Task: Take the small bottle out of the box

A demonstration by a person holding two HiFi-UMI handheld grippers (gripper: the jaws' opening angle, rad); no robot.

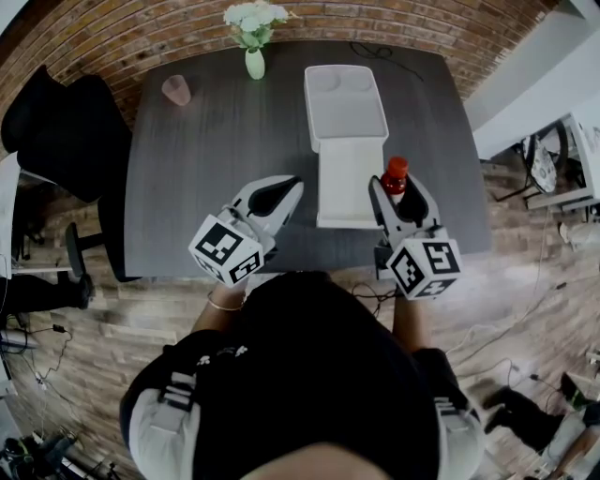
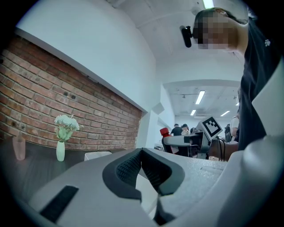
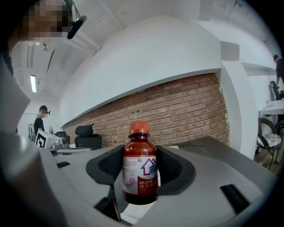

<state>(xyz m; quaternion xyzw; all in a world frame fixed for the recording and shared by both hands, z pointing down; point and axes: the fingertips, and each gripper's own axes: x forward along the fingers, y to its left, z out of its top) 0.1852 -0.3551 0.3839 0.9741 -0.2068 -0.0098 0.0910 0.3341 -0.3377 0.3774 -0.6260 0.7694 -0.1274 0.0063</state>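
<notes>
Room and surface, near to far: a wood-plank floor (image 1: 84, 375) with loose cables lies nearest, and on it stands a dark grey table (image 1: 197, 187). A black office chair (image 1: 56, 122) is placed at the table's left side. A white box (image 1: 345, 117) is set open right of the table's middle, its lid (image 1: 345, 192) laid flat toward the near edge. A pink cup (image 1: 176, 90) is found at the far left of the top. A pale vase of white flowers (image 1: 254, 64) is set at the far edge, and a dark cable (image 1: 375, 49) is coiled at the far right. The room is closed off behind by a red brick wall (image 1: 141, 28). Grippers: the left gripper (image 1: 286, 190) is held over the near part of the table, just left of the lid. Its jaws are seen pressed together in the left gripper view (image 2: 142, 153), with nothing between them. The right gripper (image 1: 395, 192) is held just right of the lid. Its jaws are spread fairly wide and pinched on the small bottle (image 1: 396, 174). The bottle is brown, red-capped and labelled, and it is gripped upright by both pads at its body in the right gripper view (image 3: 140, 173). The bottle is thus located outside the box, beside the lid's right edge.
</notes>
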